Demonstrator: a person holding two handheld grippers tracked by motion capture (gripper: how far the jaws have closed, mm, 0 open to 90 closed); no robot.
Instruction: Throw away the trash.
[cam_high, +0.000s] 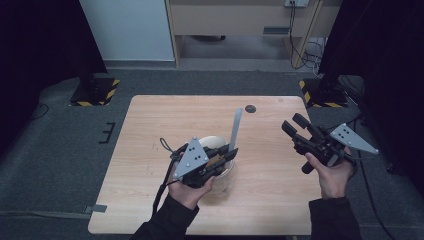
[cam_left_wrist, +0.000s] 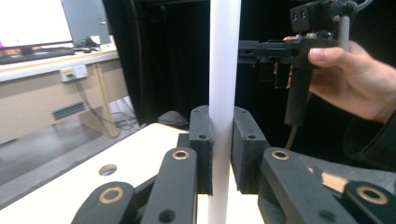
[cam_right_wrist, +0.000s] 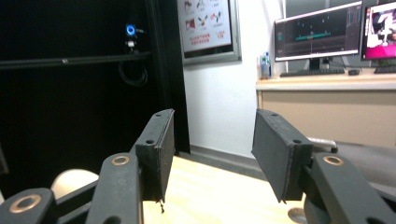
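A: While the left gripper (cam_high: 226, 156) hangs over the pale round bowl (cam_high: 216, 143) near the middle of the light wooden table (cam_high: 150, 125), its jaws are clamped on a long flat grey-white strip (cam_high: 235, 129), which stands nearly upright.

B: Firm pinch too; from the left gripper view the strip (cam_left_wrist: 224, 70) runs straight up between the black pads (cam_left_wrist: 201, 140), gripped low down. What's the right gripper (cam_high: 296, 126) doing?

A: Hovering off to the right, well apart from the bowl, jaws spread wide with nothing between them.

B: I'd say the trick now is keeping that strip vertical. A squeeze that low could let the top sway.

A: Agreed. Move slowly, wrist level, and bring the free gripper across to steady the upper end if it tips.
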